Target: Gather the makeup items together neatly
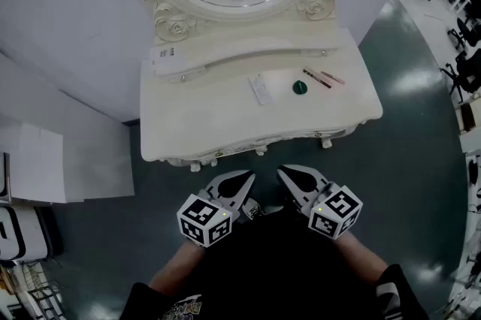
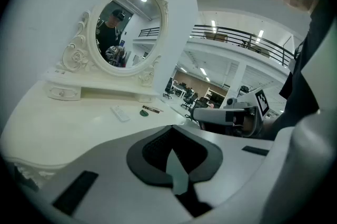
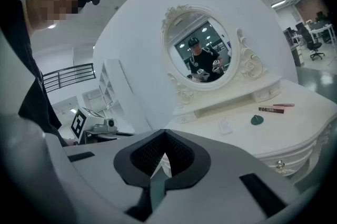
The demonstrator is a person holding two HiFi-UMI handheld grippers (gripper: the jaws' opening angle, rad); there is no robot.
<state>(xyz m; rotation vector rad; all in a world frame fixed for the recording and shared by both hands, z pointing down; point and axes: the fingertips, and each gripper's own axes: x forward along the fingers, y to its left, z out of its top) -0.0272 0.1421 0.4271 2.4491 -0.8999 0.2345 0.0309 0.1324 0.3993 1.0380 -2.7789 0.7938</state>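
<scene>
White bench (image 1: pixel 188 123) carried a green round case (image 1: pixel 301 88), two slim sticks (image 1: pixel 323 78), a white packet (image 1: pixel 261 90); I saw left tool (image 1: pixel 239 183) and right tool (image 1: pixel 294 179) closed, empty, off it.

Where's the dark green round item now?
Head view: the dark green round item sits right of centre on the white dressing table, between a flat white packet (left) and two slim sticks (right).
</scene>
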